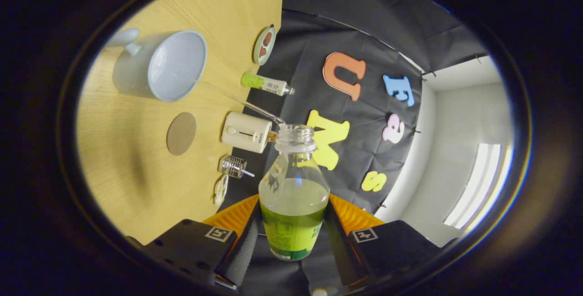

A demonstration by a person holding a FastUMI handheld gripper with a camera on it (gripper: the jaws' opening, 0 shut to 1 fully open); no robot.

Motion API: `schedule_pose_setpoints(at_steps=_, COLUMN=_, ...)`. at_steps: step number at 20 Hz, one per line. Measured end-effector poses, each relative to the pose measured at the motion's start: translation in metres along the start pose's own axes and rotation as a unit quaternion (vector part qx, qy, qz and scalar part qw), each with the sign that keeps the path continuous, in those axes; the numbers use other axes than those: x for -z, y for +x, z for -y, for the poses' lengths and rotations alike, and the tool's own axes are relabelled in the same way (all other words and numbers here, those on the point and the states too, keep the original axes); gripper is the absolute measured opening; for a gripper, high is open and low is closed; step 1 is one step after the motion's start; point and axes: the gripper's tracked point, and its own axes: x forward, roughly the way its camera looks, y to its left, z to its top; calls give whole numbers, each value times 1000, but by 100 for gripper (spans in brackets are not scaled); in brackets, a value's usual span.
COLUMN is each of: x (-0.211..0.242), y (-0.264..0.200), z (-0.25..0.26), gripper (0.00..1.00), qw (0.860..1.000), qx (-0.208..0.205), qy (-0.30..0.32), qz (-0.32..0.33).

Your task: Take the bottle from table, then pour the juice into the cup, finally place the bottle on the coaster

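My gripper [292, 230] is shut on a clear bottle [294, 191] with a green label, both fingers pressing its lower body. The bottle has no cap and holds pale green juice. The whole view is rolled to one side, so the bottle is tilted with its open mouth toward the white cup [160, 64]. A thin stream of juice [237, 101] runs from the mouth into the cup. The cup stands on the wooden table [132, 168], its handle on the far side. A round brown coaster [181, 133] lies on the table between the cup and my fingers.
Along the table's back edge by the black cloth wall stand a small round dish [264, 44], a green-capped tube [266, 84], a cream box-shaped gadget [246, 132], a small wire-wrapped glass piece [234, 166] and a pale tag [221, 189].
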Motion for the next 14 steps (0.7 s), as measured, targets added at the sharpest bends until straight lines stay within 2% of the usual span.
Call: schedule_pose_setpoints(at_steps=14, x=-2, y=1, z=20, gripper=80, qw=997, qx=37, qy=-62, qz=7)
